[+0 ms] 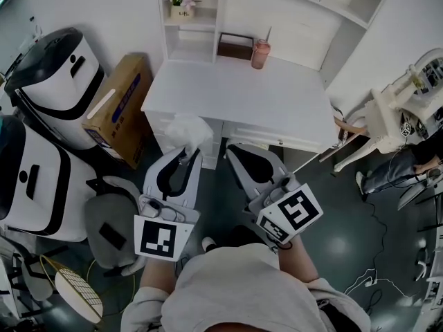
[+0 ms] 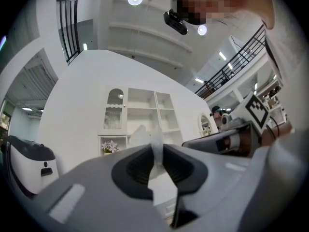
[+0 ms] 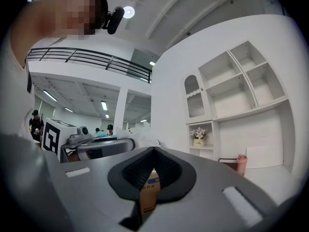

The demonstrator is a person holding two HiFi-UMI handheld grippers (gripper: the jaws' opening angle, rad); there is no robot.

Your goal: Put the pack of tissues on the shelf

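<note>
The pack of tissues [image 1: 187, 130] is a crinkled white plastic bundle held in the air just in front of the white desk [image 1: 277, 95]. My left gripper [image 1: 188, 153] is shut on its edge. In the left gripper view the jaws pinch a thin white flap [image 2: 157, 151], and the rest of the pack [image 2: 140, 133] sticks up behind them. My right gripper [image 1: 230, 149] hovers beside it, shut with nothing held; in the right gripper view its tips [image 3: 154, 149] meet. The white shelf unit [image 1: 190, 26] stands on the desk's back edge, with open cubbies [image 3: 231, 86].
A flower pot [image 1: 183, 0] sits in a shelf cubby. A brown box [image 1: 235, 46] and a pink cup [image 1: 260, 54] stand on the desk. On the floor to the left are a cardboard box [image 1: 118, 109], white machines [image 1: 48, 75] and a grey chair [image 1: 111, 230]. A person [image 1: 408, 161] sits at the right.
</note>
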